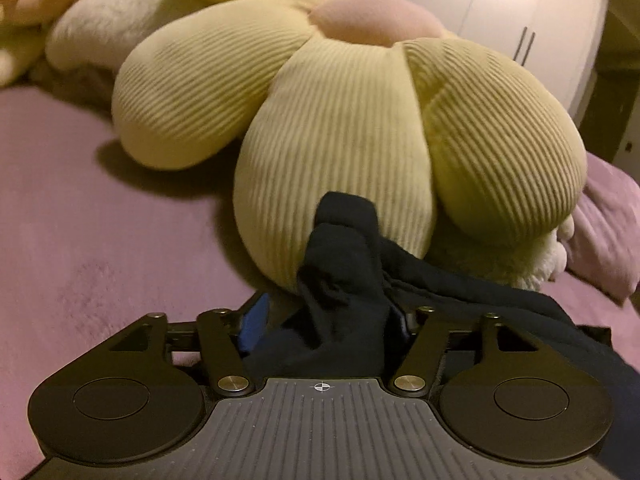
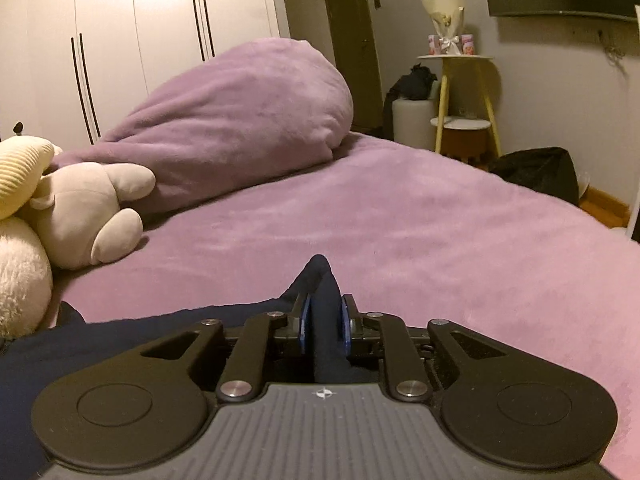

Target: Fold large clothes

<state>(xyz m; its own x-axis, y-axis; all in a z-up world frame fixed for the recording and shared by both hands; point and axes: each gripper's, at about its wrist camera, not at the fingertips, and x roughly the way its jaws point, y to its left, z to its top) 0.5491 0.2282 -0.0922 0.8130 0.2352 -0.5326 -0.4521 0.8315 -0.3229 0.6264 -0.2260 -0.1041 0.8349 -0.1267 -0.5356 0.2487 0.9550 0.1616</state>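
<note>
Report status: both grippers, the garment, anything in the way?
Left gripper shut on dark garment. Right gripper shut on same garment, pinched between blue pads. Yellow flower pillow close ahead of left.

Matt dark cloth garment (image 1: 340,280), plush bedcover (image 2: 400,220)

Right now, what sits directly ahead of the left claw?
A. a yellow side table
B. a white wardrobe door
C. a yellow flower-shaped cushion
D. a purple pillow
C: in the left wrist view, the left claw, holding bunched dark garment, faces the ribbed yellow flower-shaped cushion lying on the purple bedspread.
</note>
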